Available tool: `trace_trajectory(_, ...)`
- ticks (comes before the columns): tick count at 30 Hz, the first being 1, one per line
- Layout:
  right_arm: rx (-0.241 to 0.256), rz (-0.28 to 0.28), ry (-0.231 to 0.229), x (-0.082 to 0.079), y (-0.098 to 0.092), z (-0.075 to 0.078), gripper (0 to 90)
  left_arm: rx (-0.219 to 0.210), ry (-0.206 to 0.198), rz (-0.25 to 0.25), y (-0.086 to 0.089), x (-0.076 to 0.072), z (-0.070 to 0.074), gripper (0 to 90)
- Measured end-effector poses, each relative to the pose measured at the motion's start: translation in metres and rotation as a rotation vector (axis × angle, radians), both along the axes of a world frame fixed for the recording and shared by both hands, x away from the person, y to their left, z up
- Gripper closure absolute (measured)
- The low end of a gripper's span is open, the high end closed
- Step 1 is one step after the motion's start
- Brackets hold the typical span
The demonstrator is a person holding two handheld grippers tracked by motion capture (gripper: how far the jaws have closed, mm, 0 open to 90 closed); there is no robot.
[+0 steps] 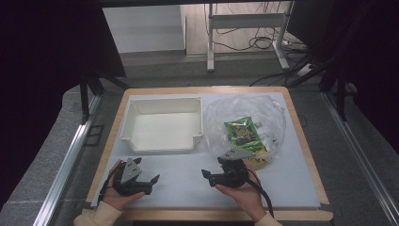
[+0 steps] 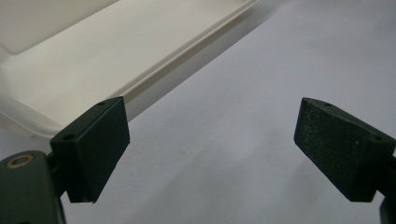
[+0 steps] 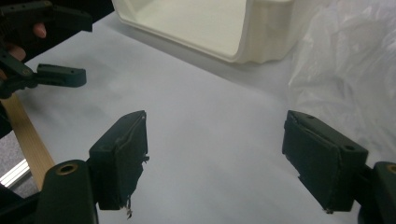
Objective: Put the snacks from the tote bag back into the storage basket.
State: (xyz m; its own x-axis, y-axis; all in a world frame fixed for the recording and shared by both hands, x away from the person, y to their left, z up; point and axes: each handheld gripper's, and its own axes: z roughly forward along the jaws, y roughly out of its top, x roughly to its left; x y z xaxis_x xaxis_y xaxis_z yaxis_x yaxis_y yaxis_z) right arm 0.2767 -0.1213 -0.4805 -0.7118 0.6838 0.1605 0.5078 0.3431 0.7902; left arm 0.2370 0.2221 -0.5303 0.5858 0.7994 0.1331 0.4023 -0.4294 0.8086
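a white mat [image 1: 188, 188] covers the table [image 1: 301, 136], with a cream bin [image 1: 162, 125] at its left and a clear bag [image 1: 244, 125] holding a green packet [image 1: 243, 133] just to the bin's right. near the front edge, the left gripper [image 1: 153, 181] and right gripper [image 1: 205, 175] rest low over bare mat, jaws spread and holding nothing, the right one touching the bag's near edge.

A wooden-edged table [image 1: 301, 136] with a pale grey top stands on grey carpet [image 1: 51, 155]. Beyond it, a white metal desk frame [image 1: 244, 21] rises above tangled black cables [image 1: 261, 42]. Dark curtains [image 1: 42, 42] flank both sides.
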Motion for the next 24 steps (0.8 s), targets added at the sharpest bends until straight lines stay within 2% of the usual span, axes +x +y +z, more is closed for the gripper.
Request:
trace_trajectory(13,-0.009,0.001,0.002,0.005,-0.002,0.014,22.2,-0.001,0.007,0.002,-0.001,0.001,-0.002,10.4)
trace_trajectory(16,-0.01,-0.009,-0.018,0.007,-0.004,0.02,22.1,0.0,0.008,0.003,-0.001,0.001,-0.002,10.4)
trace_trajectory(21,0.001,-0.022,-0.034,0.011,-0.008,0.029,22.3,0.008,0.01,-0.001,-0.001,0.002,-0.002,10.4)
trace_trajectory(24,0.011,-0.018,-0.025,0.013,-0.01,0.033,23.7,0.006,0.01,0.0,-0.002,0.002,-0.002,10.3)
